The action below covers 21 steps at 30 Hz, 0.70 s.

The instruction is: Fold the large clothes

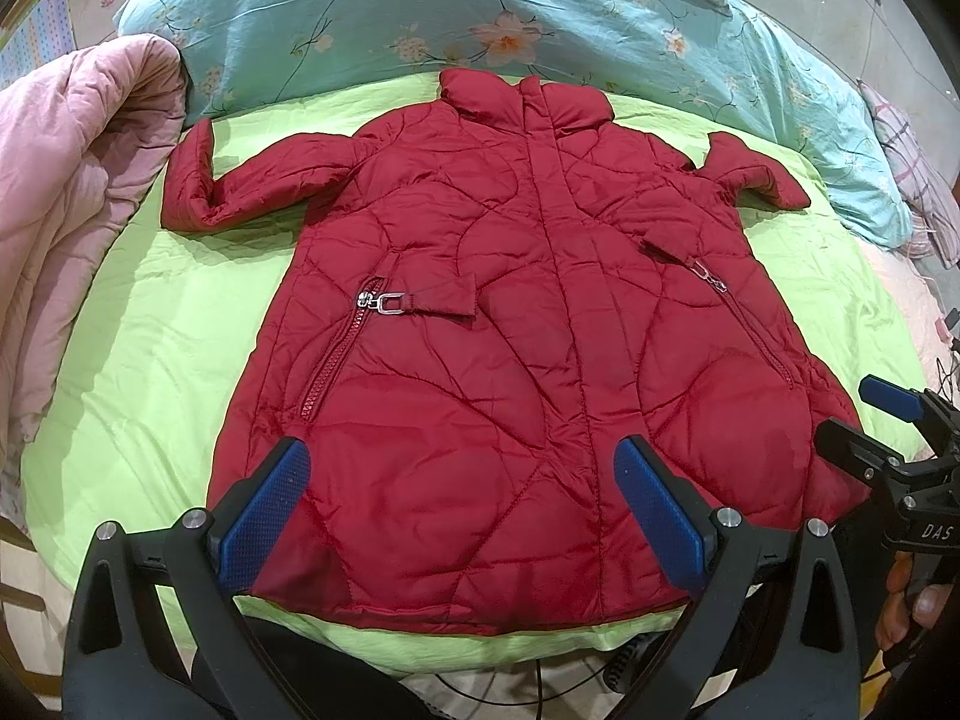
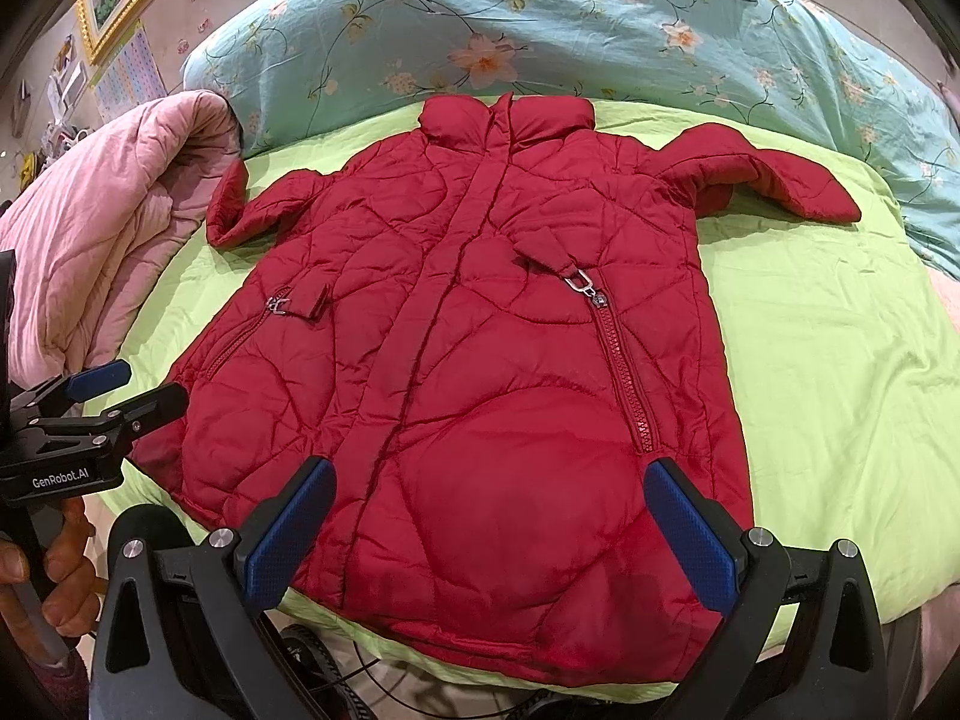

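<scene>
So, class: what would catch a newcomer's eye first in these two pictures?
The red quilted coat dominates, spread front-up in the middle of the lime-green sheet. A pink quilt is bunched at the left, and the open left gripper and right gripper frame the coat's hem.

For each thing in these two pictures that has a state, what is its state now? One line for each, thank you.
Red quilted puffer coat: laid flat, front up, front closed, unfolded.
Coat's pocket zippers: both closed.
Coat's sleeves: spread out to the sides, cuffs bent.
Pink quilted blanket: bunched up beside the coat.
Left gripper: open, holding nothing.
Right gripper: open, holding nothing.
</scene>
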Available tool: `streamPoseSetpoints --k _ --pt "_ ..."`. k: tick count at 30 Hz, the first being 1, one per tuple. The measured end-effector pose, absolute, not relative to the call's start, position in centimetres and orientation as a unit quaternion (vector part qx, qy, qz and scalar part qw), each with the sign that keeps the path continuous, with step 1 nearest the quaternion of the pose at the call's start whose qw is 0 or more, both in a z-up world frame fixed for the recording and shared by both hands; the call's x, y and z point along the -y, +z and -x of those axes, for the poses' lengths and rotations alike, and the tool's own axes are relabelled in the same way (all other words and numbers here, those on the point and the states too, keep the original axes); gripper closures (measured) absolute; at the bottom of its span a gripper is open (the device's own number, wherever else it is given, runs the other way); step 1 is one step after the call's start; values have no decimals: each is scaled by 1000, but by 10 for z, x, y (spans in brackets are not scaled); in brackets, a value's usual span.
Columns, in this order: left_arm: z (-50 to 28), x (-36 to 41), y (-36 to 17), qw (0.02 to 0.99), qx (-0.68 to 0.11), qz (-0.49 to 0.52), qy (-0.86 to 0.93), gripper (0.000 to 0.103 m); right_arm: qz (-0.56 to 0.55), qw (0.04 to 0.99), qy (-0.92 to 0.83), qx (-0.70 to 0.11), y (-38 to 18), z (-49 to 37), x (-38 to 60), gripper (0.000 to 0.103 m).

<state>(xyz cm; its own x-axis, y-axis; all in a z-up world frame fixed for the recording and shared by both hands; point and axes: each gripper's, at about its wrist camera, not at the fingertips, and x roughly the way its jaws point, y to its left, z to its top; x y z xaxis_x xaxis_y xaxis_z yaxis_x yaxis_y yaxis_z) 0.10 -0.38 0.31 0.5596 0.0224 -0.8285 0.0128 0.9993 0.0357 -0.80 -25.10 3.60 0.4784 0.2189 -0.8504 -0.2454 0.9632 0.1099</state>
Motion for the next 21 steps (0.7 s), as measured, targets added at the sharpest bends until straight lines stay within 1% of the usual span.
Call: streamPoseSetpoints --k 3,4,6,21 --pt "-1 4 3 883 -468 -17 2 1 13 858 135 -495 36 8 251 0" --pt "-1 4 3 884 -468 -18 2 1 15 849 133 -511 35 7 251 0" --pt "-1 4 3 885 -466 -24 5 1 11 858 136 -496 36 7 251 0" --pt "-1 4 3 882 -470 -18 2 1 8 857 137 -497 37 6 251 0"
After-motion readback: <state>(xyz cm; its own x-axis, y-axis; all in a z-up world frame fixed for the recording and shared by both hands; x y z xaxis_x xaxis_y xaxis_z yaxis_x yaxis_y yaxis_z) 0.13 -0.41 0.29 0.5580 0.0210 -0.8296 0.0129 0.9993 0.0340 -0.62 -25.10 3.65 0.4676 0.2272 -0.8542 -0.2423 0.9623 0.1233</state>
